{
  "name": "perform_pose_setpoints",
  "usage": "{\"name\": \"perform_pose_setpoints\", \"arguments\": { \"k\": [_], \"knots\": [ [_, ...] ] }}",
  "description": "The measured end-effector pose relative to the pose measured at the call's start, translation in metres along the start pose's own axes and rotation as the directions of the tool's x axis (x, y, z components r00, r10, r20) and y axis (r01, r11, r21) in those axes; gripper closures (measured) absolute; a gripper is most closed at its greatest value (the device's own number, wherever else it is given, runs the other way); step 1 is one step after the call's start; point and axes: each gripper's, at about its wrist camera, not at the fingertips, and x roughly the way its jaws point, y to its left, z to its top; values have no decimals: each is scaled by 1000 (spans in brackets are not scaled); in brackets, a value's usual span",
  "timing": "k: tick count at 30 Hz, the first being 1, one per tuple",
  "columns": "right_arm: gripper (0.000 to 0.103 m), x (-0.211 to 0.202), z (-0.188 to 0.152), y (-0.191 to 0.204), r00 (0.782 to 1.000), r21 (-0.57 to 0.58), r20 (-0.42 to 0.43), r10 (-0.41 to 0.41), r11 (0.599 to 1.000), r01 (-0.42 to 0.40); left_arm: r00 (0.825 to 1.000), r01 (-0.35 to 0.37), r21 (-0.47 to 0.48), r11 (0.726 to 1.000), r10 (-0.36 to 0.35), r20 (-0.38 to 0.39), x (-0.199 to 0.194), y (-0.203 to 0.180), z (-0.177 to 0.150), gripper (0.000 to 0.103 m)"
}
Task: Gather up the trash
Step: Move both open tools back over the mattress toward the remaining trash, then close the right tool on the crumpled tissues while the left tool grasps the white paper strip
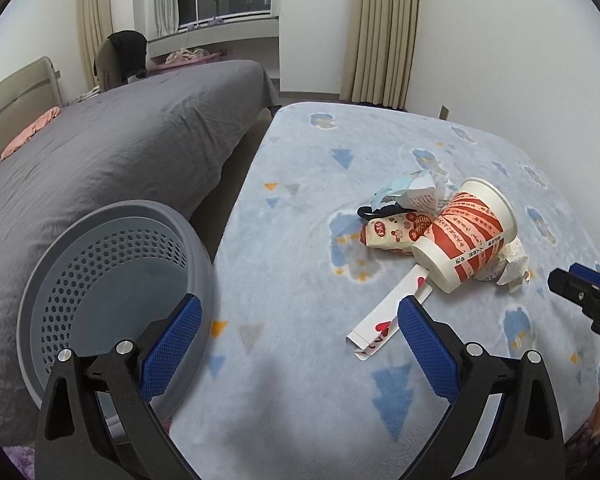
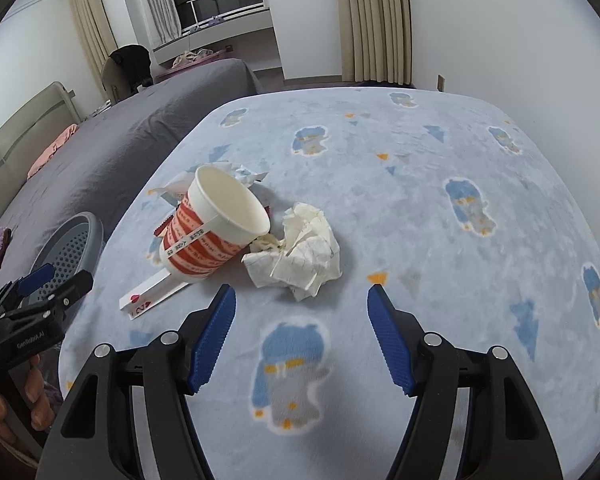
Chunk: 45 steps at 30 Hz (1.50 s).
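Trash (image 2: pixel 236 236) lies in one loose heap near the middle of the blue patterned blanket (image 2: pixel 440 208) that covers the bed. A red-striped paper cup (image 2: pixel 214 226) is tipped on its side with its mouth facing the right wrist camera, and a crumpled white paper (image 2: pixel 304 250) touches its rim. A playing-card box (image 2: pixel 152 290) lies flat just beside the cup's base, and a flattened printed wrapper (image 1: pixel 392 234) and more crumpled paper (image 1: pixel 416 192) are tucked behind it. A grey perforated bin (image 1: pixel 112 292) sits low at the bed's left edge, between this bed and the grey-covered one (image 1: pixel 112 144). That probably puts it within easy reach for dropping pieces in. The left gripper (image 1: pixel 300 320) hangs near the bin's rim, its fingers spread wide and holding nothing; the card box lies just past the right-hand finger, and contact cannot be judged. The right gripper (image 2: pixel 302 312) points down at the blanket in front of the crumpled paper. Its fingers are parted about halfway, empty and clear of the heap. Nothing appears to be in the bin, so collecting looks barely begun.
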Motion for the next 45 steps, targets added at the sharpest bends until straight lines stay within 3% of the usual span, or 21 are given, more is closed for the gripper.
{"name": "perform_pose_setpoints", "arguments": {
  "k": [9,12,30,33,34,37,45],
  "knots": [
    [34,39,4,6,997,-54,-74,7,999,-11,1000,-12,2,1000,12,-20,13,-4,1,7],
    [28,47,5,6,997,-54,-80,4,998,-9,1000,-15,4,1000,15,-25,17,-5,1,7],
    [28,87,21,5,995,-73,-98,-24,997,17,999,-22,4,1000,22,-47,29,-4,1,7],
    [29,88,20,6,995,-81,-96,-18,997,10,999,-19,7,1000,19,-47,29,-3,1,7],
    [36,88,20,7,996,-86,-94,-13,996,5,999,-19,8,1000,19,-47,30,-3,0,7],
    [43,85,19,11,997,-104,-81,-11,995,2,999,-18,12,1000,18,-48,30,-4,-1,7],
    [46,65,10,0,998,-43,-63,-7,999,4,999,-13,27,1000,14,-50,29,-7,-4,7]
  ]
}}
